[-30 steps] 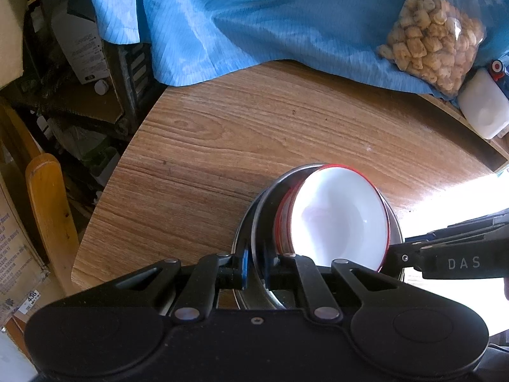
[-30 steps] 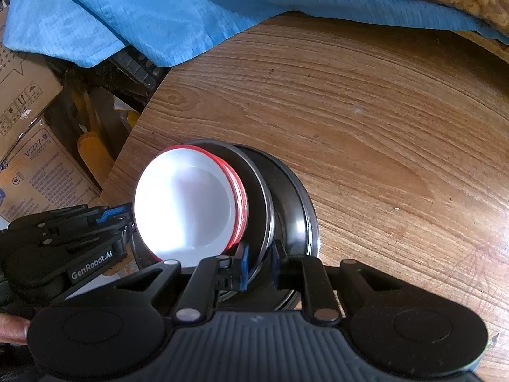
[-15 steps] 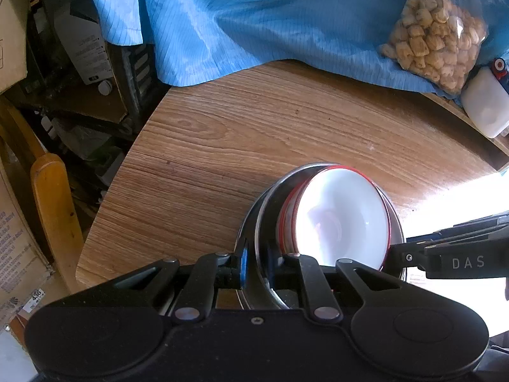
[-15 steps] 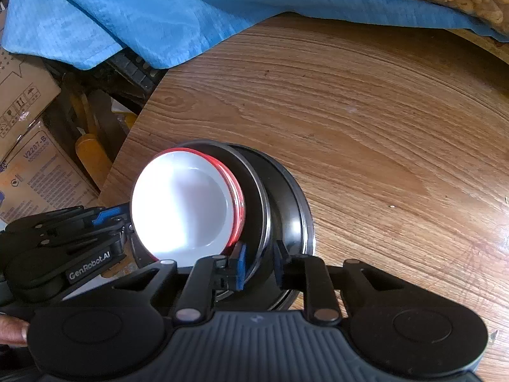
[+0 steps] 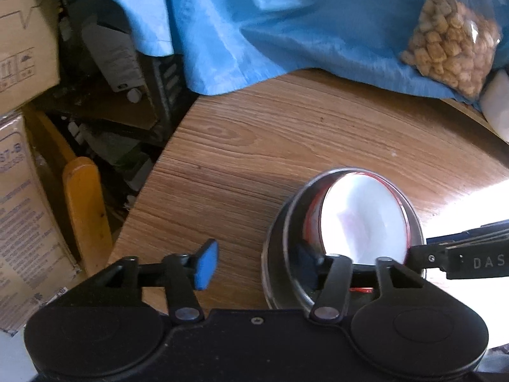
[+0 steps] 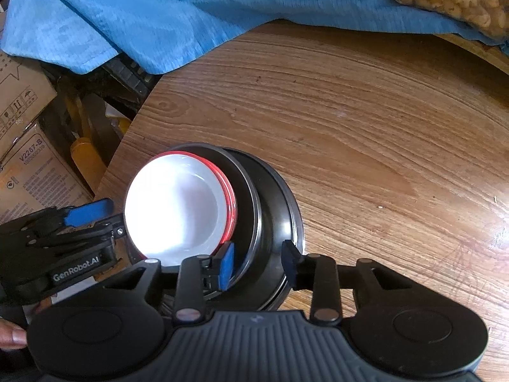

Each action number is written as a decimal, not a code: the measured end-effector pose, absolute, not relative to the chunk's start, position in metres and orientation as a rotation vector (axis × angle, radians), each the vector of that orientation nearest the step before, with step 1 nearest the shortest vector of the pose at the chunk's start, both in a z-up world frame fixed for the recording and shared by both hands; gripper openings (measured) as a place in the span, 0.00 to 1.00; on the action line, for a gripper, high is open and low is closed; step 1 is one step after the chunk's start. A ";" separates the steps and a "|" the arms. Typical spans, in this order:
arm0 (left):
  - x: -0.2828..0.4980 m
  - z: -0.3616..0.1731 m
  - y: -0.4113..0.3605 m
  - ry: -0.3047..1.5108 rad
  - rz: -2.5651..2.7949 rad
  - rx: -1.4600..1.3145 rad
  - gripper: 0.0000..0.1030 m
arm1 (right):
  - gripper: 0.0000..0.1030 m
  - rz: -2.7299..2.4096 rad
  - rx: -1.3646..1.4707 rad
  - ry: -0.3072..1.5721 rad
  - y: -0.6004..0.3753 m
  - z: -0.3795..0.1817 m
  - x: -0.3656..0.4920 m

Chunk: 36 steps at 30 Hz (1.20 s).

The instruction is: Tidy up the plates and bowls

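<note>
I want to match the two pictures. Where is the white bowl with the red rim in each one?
Left wrist view: the white bowl sits lower right, nested in the metal dishes.
Right wrist view: the white bowl sits lower left, in the same stack.
Shared landmark: the blue cloth draped over the table's far edge.

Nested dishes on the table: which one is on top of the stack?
The white bowl with the red rim is on top, nested inside the dark metal dishes; it alone is white.
</note>
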State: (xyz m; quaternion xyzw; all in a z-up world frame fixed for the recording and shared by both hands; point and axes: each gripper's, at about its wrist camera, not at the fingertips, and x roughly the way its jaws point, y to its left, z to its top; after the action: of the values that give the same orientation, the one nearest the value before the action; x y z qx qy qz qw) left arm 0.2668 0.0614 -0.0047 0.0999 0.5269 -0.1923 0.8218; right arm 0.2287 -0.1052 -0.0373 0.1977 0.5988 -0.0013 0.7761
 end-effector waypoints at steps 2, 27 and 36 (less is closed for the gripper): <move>0.267 -0.002 0.066 1.106 -0.387 0.207 0.70 | 0.49 -0.012 0.420 1.290 -0.106 -0.036 0.227; 0.161 0.054 0.082 0.747 -0.104 -0.041 0.99 | 1.00 0.128 0.231 0.867 -0.140 0.017 0.158; 0.113 0.057 0.070 0.723 -0.080 -0.103 0.99 | 1.00 0.158 0.179 0.817 -0.153 0.027 0.126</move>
State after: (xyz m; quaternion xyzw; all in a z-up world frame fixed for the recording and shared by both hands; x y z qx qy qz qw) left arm 0.1130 0.0703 0.0568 -0.0501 0.3533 -0.0392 0.9333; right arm 0.1257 -0.1533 0.0268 0.0868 0.3965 0.0766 0.9107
